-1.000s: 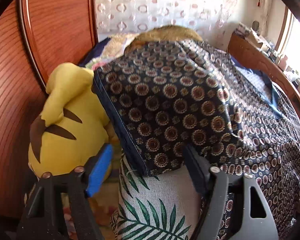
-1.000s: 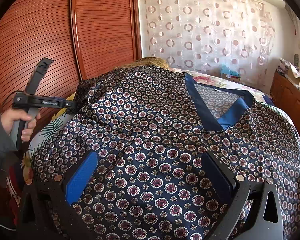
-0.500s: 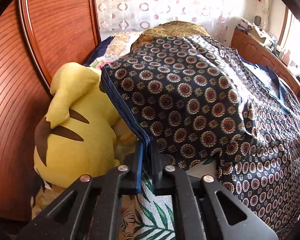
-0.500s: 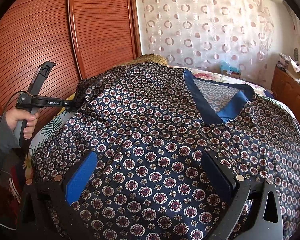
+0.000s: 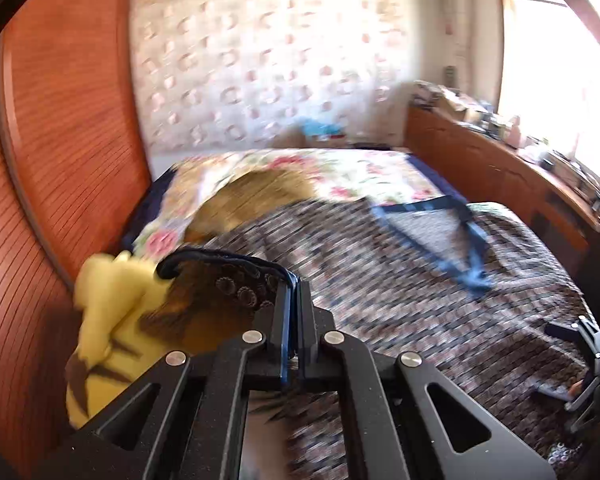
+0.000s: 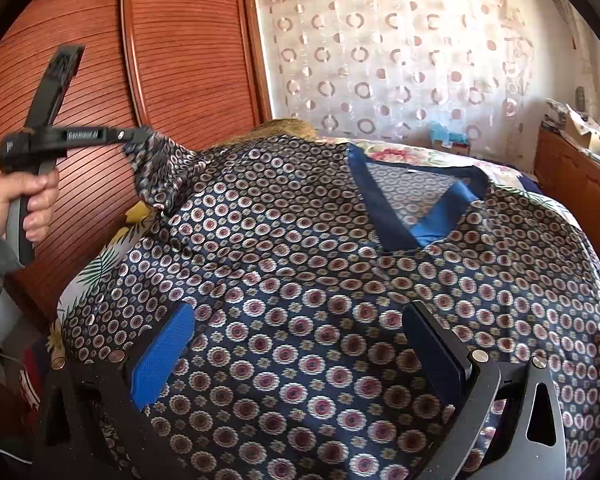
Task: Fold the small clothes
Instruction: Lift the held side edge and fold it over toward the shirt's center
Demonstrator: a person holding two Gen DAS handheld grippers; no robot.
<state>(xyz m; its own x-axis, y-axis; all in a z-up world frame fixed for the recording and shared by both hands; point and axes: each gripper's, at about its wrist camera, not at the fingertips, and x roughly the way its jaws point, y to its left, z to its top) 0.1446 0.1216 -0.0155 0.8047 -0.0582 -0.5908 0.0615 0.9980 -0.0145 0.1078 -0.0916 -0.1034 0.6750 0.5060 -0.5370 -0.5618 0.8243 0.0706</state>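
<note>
The patterned shirt [image 6: 340,280] is spread on the bed [image 5: 352,176]. Its sleeve hem [image 5: 228,268], free a second ago, is now pinched and raised by the left hand-held gripper [image 5: 294,292], so folding has begun. The right hand-held gripper [image 6: 300,348] is held spread above the shirt body.

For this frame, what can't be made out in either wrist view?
- Left wrist view: motion blur smears the patterned shirt and the dresser clutter.
- Left wrist view: the left tool covers the pinched sleeve edge.
- Right wrist view: the shirt hides most of the yellow plush toy.
- Right wrist view: the right tool and bottom edge hide the shirt's hem.
</note>
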